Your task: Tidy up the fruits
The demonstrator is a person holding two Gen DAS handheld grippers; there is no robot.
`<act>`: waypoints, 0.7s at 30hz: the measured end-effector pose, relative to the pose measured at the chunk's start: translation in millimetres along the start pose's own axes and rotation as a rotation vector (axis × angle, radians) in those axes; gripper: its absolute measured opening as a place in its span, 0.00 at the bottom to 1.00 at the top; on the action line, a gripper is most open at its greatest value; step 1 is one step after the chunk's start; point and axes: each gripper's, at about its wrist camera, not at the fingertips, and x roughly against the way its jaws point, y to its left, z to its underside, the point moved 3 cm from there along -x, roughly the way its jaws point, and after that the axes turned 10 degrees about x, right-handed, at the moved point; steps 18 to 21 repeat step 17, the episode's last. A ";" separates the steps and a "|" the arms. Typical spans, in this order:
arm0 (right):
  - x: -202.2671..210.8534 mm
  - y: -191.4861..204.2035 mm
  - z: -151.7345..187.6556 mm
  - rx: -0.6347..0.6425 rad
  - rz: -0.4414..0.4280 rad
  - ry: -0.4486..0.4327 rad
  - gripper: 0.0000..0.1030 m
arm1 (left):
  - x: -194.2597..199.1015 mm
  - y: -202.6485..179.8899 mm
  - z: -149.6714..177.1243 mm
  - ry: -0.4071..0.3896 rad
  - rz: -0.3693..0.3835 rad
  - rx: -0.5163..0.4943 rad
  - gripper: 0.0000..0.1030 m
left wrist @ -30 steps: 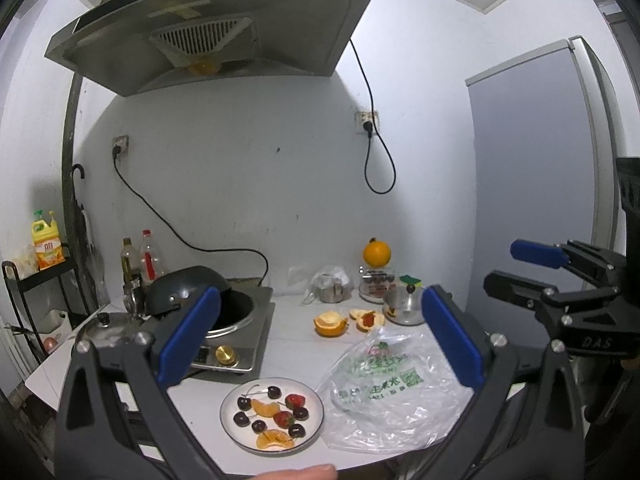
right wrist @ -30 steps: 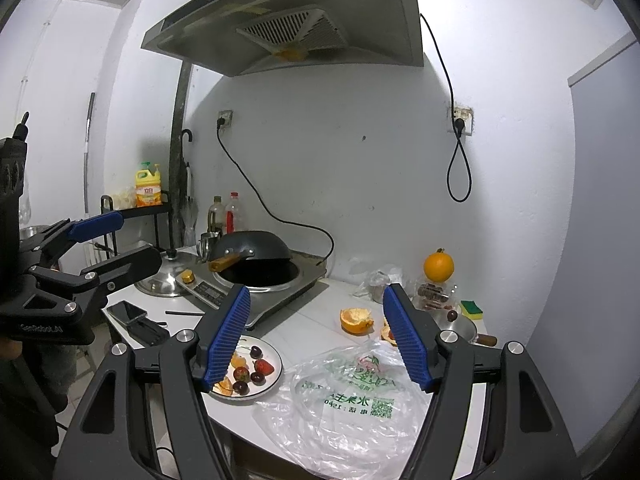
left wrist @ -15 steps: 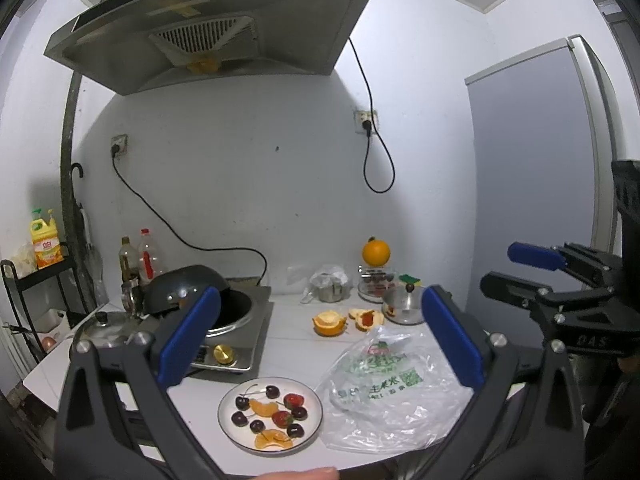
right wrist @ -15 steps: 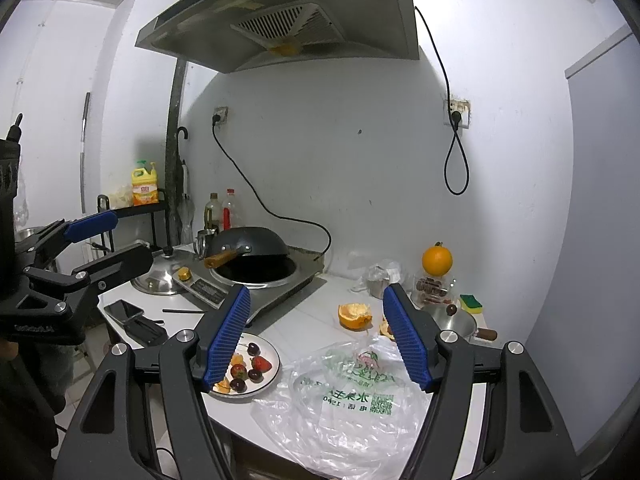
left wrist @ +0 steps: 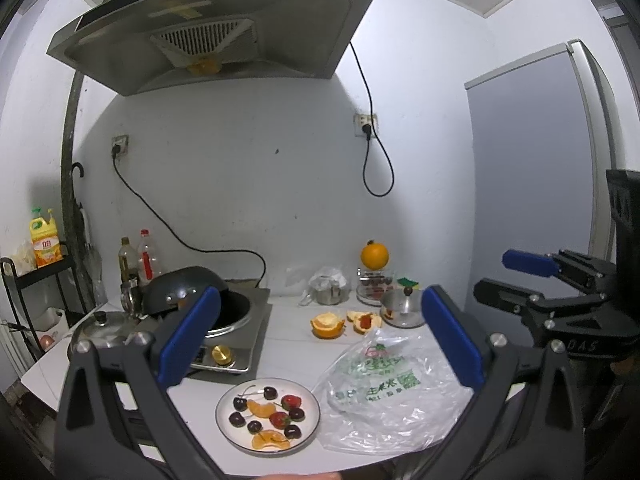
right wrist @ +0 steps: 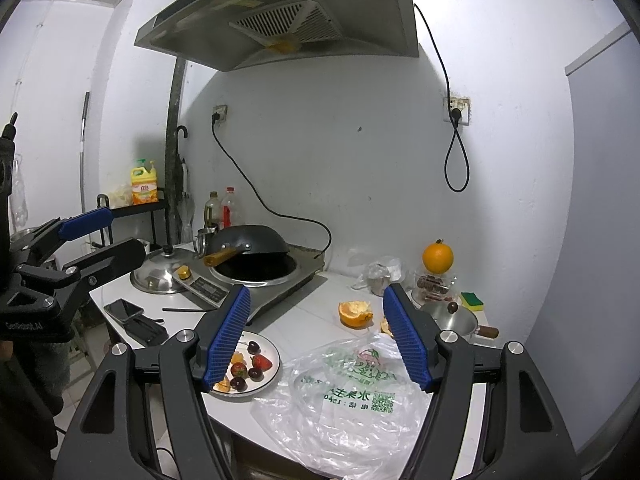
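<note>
Fruit plate lies on the desk just left of the plastic bag, below both wide-spread, empty left tongs and right tongs.

White countertop carries: induction cooker at 9 o'clock; plate of cut fruit at 6 o'clock; clear plastic bag just beside plate at 4 o'clock; orange halves centre; small pot at 2 o'clock; phone on left end.
</note>
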 end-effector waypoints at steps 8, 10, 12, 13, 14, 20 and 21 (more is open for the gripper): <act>-0.3 -0.9 0.3 -0.001 -0.001 0.001 0.70 | 1.4 -2.8 2.1 -0.002 0.003 0.000 0.99; -0.1 -0.8 0.3 -0.001 -0.001 0.000 0.70 | 2.3 -3.5 2.2 -0.005 0.001 0.003 0.99; -0.1 -0.8 0.2 -0.001 -0.001 0.000 0.70 | 3.1 -3.4 2.3 -0.007 0.001 0.006 0.99; 0.1 -0.7 0.2 -0.001 -0.001 0.000 0.70 | 3.1 -3.4 2.4 -0.006 0.001 0.007 0.99; 0.0 -0.6 0.2 -0.001 0.000 0.001 0.70 | 3.1 -3.7 2.7 -0.005 0.002 0.007 0.99; 0.1 -0.5 0.3 -0.001 -0.001 0.001 0.70 | 3.2 -3.8 2.7 -0.004 0.002 0.008 0.99; 0.1 -0.5 0.3 -0.001 -0.001 0.001 0.70 | 3.2 -3.8 2.7 -0.004 0.002 0.008 0.99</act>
